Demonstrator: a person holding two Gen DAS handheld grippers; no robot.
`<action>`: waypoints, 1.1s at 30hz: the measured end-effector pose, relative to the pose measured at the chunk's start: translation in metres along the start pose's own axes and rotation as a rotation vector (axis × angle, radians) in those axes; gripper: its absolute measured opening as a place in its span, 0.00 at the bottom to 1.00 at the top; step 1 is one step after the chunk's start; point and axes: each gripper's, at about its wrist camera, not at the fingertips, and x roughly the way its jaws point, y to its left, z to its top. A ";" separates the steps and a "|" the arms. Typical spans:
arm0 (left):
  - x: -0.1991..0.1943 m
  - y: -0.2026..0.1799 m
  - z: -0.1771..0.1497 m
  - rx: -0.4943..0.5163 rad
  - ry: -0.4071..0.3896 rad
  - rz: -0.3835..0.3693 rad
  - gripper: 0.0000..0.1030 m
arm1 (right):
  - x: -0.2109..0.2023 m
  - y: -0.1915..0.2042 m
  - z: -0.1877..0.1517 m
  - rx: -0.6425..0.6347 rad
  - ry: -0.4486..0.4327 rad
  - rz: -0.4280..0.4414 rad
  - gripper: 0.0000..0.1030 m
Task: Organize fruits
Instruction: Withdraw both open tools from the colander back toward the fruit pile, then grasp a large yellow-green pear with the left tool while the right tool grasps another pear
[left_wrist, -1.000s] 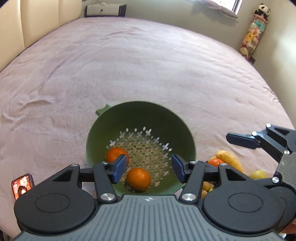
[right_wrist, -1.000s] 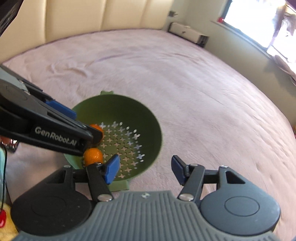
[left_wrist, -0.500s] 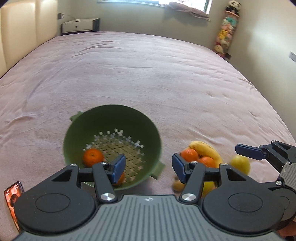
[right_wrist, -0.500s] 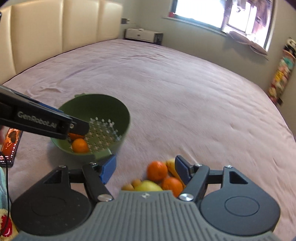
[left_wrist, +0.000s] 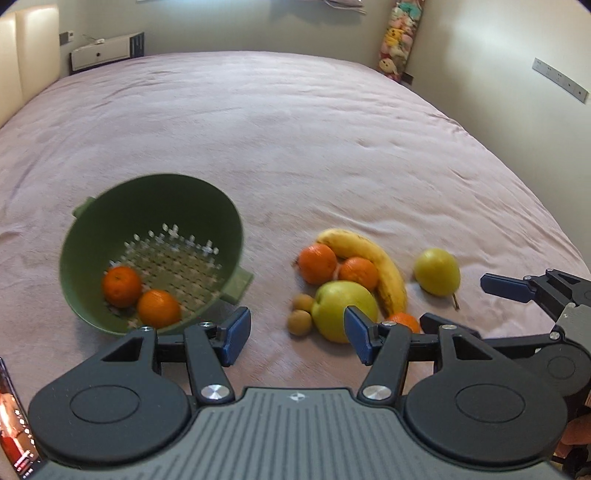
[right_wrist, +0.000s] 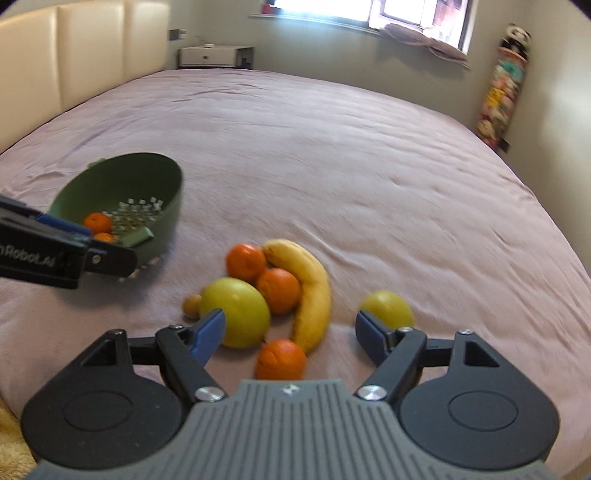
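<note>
looking along the left tool, its blue pads stand wide apart with nothing between them, above the pink bed. the green colander sits tilted to the left, two oranges resting inside it at the near side. to the right lies a heap of fruit: a banana curved around two more oranges, a green apple in front, two small brown fruits just beside the apple, and a yellow-green pear apart on the right. the right tool shows at the far right edge.

from the right wrist, the right tool is also spread wide and empty, hovering over the heap, with one orange near its middle. the colander lies further left, partly behind the left tool.
</note>
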 end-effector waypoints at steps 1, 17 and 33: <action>0.002 -0.001 -0.002 0.000 0.005 -0.004 0.67 | 0.001 -0.003 -0.003 0.011 0.004 -0.010 0.73; 0.028 -0.014 -0.025 0.056 0.086 -0.075 0.66 | 0.018 -0.015 -0.025 0.040 0.091 0.011 0.72; 0.075 -0.011 -0.007 -0.264 0.097 -0.141 0.66 | 0.052 -0.054 -0.012 0.135 0.082 -0.076 0.71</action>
